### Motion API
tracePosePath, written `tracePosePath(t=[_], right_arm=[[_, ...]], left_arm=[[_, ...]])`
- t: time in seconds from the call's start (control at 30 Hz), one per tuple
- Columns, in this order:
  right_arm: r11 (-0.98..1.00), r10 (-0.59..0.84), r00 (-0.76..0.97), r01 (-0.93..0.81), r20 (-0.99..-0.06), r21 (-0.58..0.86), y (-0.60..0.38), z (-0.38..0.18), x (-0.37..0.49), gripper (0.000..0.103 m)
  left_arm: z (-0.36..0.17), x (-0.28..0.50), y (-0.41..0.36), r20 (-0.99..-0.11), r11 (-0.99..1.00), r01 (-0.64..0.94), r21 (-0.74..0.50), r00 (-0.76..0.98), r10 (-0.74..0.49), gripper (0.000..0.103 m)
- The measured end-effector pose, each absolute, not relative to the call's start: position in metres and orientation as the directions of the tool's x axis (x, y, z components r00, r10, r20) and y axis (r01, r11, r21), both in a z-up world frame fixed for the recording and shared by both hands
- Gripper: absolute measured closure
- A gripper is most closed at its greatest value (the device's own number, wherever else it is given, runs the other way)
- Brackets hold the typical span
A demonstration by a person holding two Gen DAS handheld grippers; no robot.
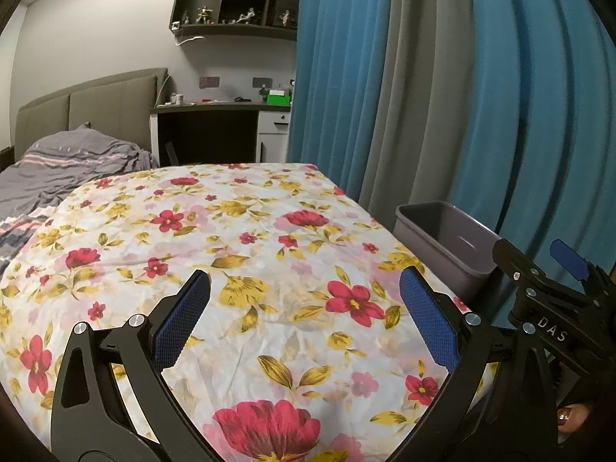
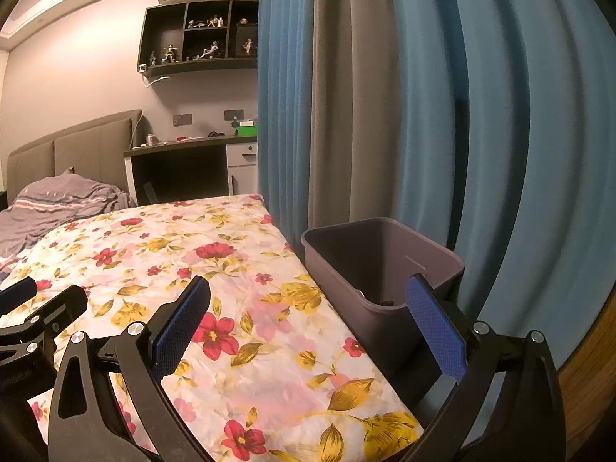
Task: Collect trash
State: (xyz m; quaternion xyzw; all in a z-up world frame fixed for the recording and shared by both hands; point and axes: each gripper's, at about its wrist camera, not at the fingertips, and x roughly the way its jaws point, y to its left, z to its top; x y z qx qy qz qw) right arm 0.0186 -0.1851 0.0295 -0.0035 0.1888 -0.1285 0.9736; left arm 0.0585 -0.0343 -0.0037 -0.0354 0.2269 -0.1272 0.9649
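Observation:
A grey plastic bin (image 2: 365,265) stands at the right edge of the floral sheet (image 2: 215,300); small dark bits lie at its bottom. It also shows in the left wrist view (image 1: 446,238). My left gripper (image 1: 304,288) is open and empty above the floral sheet (image 1: 246,254). My right gripper (image 2: 308,296) is open and empty, its right finger in front of the bin's near corner. The right gripper shows at the right edge of the left view (image 1: 558,288). The left gripper shows at the left edge of the right view (image 2: 34,315). No loose trash shows on the sheet.
Blue and grey curtains (image 2: 442,115) hang right behind the bin. A grey crumpled blanket (image 1: 65,165) lies at the far left by the padded headboard (image 1: 96,104). A desk (image 1: 215,115) and a wall shelf with figurines (image 1: 238,0) are at the back.

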Motion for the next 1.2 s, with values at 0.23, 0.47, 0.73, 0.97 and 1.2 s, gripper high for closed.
tracePosePath(t=[0.23, 0.47, 0.73, 0.97, 1.2], right_arm=[[0.967, -0.252, 0.895, 0.249, -0.368, -0.055, -0.1864, 0.0295, 0.0187, 0.005], [0.965, -0.257, 0.892, 0.256, -0.371, -0.052, -0.1868, 0.0291, 0.0137, 0.005], [0.966, -0.256, 0.892, 0.255, -0.372, -0.051, -0.1879, 0.0292, 0.0139, 0.005], [0.966, -0.255, 0.893, 0.255, -0.372, -0.051, -0.1882, 0.0295, 0.0137, 0.005], [0.965, -0.256, 0.892, 0.256, -0.372, -0.049, -0.1896, 0.0298, 0.0124, 0.005]], left_arm=[[-0.0036, 0.0586, -0.0347, -0.429, 0.965, 0.229, -0.126, 0.865, -0.261, 0.006], [-0.0036, 0.0586, -0.0349, -0.429, 0.965, 0.228, -0.125, 0.865, -0.26, 0.006], [-0.0053, 0.0576, -0.0387, -0.434, 0.963, 0.235, -0.131, 0.86, -0.269, 0.006], [-0.0055, 0.0575, -0.0391, -0.435, 0.962, 0.238, -0.132, 0.859, -0.271, 0.006], [-0.0057, 0.0574, -0.0399, -0.436, 0.963, 0.235, -0.131, 0.859, -0.269, 0.006]])
